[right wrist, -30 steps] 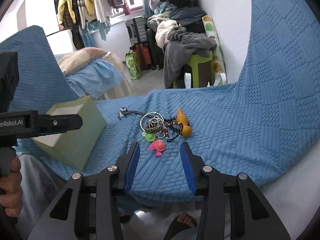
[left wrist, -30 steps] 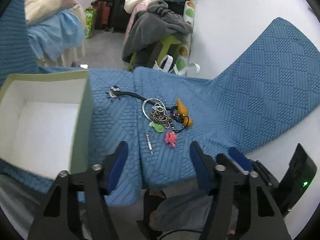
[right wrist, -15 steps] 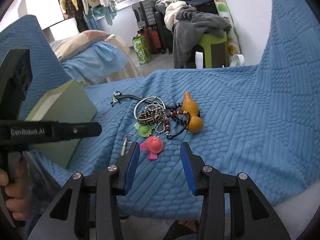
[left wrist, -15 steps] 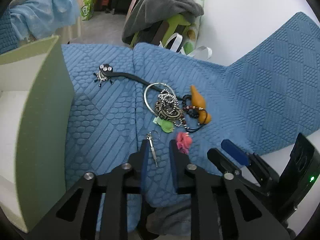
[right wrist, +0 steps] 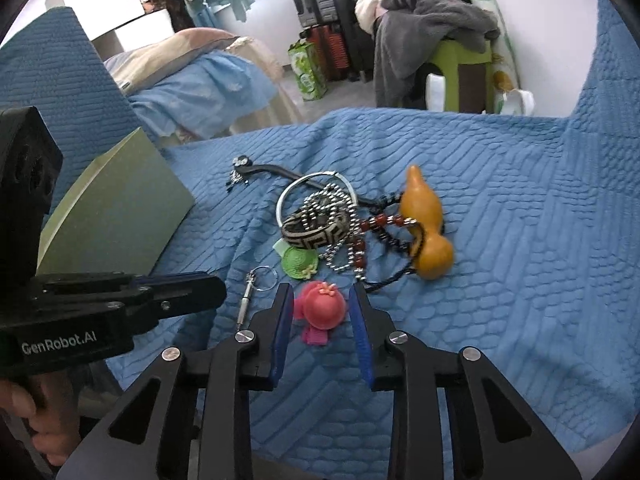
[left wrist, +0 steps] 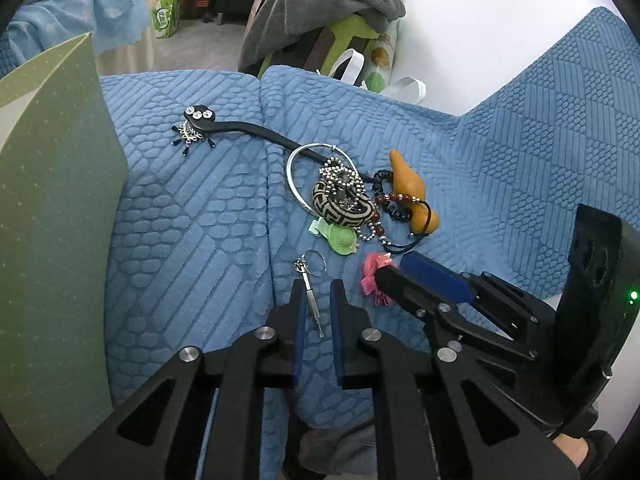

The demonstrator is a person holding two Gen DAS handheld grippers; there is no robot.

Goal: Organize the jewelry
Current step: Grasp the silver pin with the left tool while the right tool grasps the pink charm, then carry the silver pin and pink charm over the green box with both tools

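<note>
The blue blanket (left wrist: 192, 216) carried everything, and the green box (left wrist: 52, 240), 1 second earlier seen open with its white inside, had slid to the left edge so only its outer wall showed; both tools had dropped toward the jewelry pile (left wrist: 344, 200) beside it; the left gripper (left wrist: 316, 312), wide apart 1 second before, had narrowed to a slim gap around the small metal keyring tool (left wrist: 311, 300), though no firm pinch could be confirmed; the right gripper (right wrist: 320, 308), its fingers apart, had come to straddle the pink hat charm (right wrist: 322, 308) without touching it; I judged that 2 pickups were about to start, with every piece lying outside the box
</note>
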